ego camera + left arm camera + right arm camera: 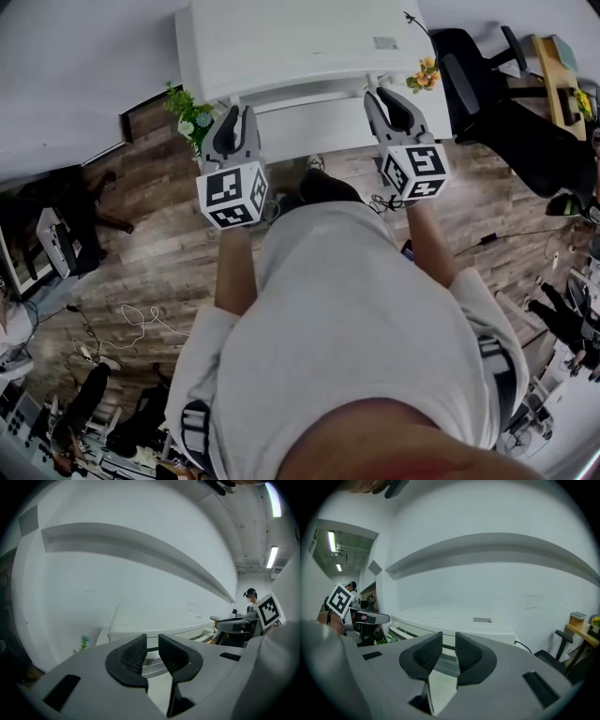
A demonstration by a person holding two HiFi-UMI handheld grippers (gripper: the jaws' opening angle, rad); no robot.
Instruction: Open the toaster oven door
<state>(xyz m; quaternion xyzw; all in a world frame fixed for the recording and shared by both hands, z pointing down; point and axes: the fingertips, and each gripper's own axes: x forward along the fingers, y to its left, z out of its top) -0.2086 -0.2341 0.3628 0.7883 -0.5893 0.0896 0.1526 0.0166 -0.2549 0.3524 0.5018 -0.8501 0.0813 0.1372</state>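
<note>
The toaster oven (300, 42) is a wide white box against the white wall, seen from above in the head view. A white bar or door edge (309, 101) runs along its front. My left gripper (236, 114) reaches toward the left end of that front, and my right gripper (392, 97) toward the right end. In the left gripper view the left gripper (152, 641) shows a narrow gap between its dark pads, with nothing in it; the oven (154, 620) lies a little beyond. The right gripper (448, 639) looks the same, slightly parted and empty, short of the oven (454, 620).
Small flower pots stand at the oven's left (192, 117) and right (424, 77) corners. A black office chair (487, 84) and a wooden desk (553, 66) are at the right. Cables (141, 323) lie on the wood floor. Another person (251, 597) stands far off.
</note>
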